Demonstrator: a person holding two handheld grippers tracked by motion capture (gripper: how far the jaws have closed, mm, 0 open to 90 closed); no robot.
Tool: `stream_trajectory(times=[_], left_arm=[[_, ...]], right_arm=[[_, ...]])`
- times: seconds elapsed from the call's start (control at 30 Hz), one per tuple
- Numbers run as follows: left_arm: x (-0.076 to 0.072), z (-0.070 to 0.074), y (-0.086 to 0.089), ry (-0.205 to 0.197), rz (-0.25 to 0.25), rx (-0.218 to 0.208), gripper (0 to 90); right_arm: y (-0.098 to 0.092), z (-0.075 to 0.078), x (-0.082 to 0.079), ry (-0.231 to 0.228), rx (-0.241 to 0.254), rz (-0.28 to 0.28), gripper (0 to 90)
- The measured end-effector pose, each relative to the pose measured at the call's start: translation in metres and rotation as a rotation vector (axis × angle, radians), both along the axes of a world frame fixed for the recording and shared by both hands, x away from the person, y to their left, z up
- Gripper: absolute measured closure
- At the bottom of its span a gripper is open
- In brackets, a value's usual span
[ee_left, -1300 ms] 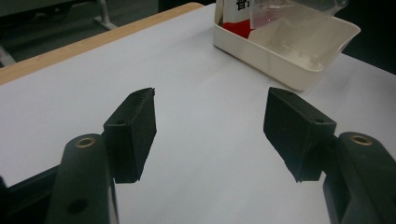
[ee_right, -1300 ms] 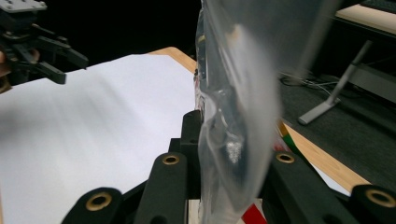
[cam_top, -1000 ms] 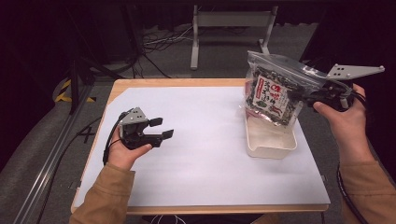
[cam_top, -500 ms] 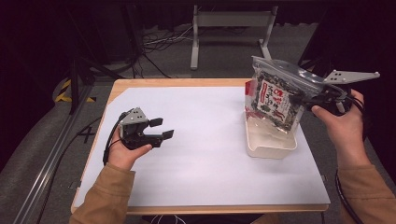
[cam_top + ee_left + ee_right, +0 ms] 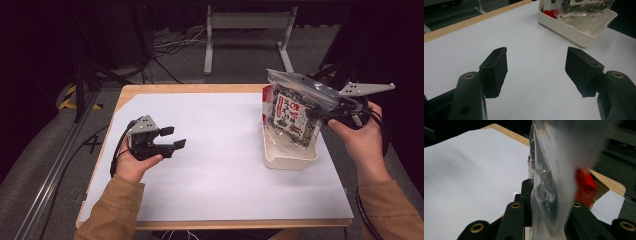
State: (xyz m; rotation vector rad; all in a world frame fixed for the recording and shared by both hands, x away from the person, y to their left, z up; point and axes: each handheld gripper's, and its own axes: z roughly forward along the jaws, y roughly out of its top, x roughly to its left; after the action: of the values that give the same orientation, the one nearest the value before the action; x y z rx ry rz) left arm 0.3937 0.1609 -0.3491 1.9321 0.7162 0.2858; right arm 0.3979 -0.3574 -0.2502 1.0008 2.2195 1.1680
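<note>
A: Start with the left tool (image 5: 172, 138). What is it doing?

B: It rests low over the worktop (image 5: 220, 165), held in the left hand (image 5: 132, 165), jaws spread with nothing between them. In the left gripper view there is only bare white surface between the two black pads (image 5: 495, 70). I would judge it is parked there to keep out of the way, pointed toward the tray (image 5: 574, 30), which lies ahead of it and well apart.

A: And the right tool (image 5: 325, 112)?

B: Clenched on the bag (image 5: 292, 112). The right gripper view shows the clear plastic (image 5: 549, 195) pinched between the jaws, close to the camera. The grip sits at the bag's upper edge, near the seal strip, so the filled part hangs down and away from the tool.

A: Where is the bag, then?

B: Hanging from that tool, tilted, with its lower end down in the white tray (image 5: 290, 157). Whether the bottom rests on the tray floor I cannot tell; from the left gripper view the clear lower part (image 5: 584, 17) seems to lie inside the rim.

A: Why hold it by the top?

B: Likely because the flat edge gives the jaws something thin to bite, and the weight below keeps the bag straight over the tray.

A: Anything farther off?

B: A metal stand (image 5: 247, 30) and cables (image 5: 170, 47) on the floor beyond the worktop.
</note>
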Motion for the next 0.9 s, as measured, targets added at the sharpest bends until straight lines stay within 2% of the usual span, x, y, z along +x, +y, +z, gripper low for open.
stream_trajectory(times=[0.37, 0.9], left_arm=[[0.000, -0.001, 0.000, 0.003, 0.000, -0.002, 34.9], [0.001, -0.002, -0.001, 0.013, -0.001, 0.007, 34.6]], right_arm=[[0.006, -0.014, 0.000, 0.009, -0.029, 0.001, 75.7], [0.000, -0.040, -0.004, 0.026, 0.005, -0.017, 75.7]])
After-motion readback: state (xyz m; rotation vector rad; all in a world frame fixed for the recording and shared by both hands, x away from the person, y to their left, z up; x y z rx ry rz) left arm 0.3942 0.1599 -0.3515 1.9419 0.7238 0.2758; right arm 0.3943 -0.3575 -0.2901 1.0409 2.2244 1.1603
